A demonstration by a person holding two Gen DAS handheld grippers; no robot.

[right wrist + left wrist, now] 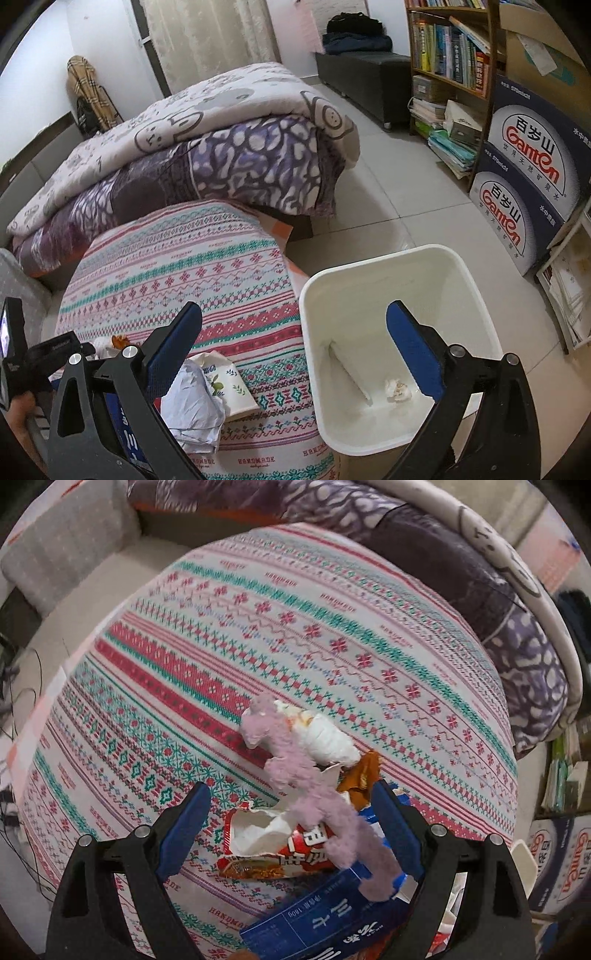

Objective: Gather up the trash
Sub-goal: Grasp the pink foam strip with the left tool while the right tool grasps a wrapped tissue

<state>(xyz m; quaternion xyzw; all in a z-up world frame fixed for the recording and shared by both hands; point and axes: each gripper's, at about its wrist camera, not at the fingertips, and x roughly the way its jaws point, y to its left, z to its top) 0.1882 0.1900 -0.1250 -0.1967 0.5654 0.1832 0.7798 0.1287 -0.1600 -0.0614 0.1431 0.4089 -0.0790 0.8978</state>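
Note:
In the left wrist view a heap of trash lies on the patterned tablecloth (258, 635): a fuzzy lilac strip (314, 797), a crumpled white wrapper (328, 738), an orange-brown wrapper (364, 775), a torn red snack packet (258, 853) and a blue box (317, 919). My left gripper (291, 790) points steeply down over the heap, open, its blue pads on either side of the red packet without touching it. My right gripper (293, 308) is open and holds nothing; it hangs over the table edge and the white bin (369, 258). A crumpled paper wad (397, 389) lies in the bin.
Crumpled white paper (192, 402) and a leaf-printed tissue pack (229, 384) lie near the table's edge. Folded quilts (207, 147) are stacked behind the table. A bookshelf (450, 55) and stacked water cartons (524, 177) stand along the right wall, with tiled floor (399, 206) between them and the table.

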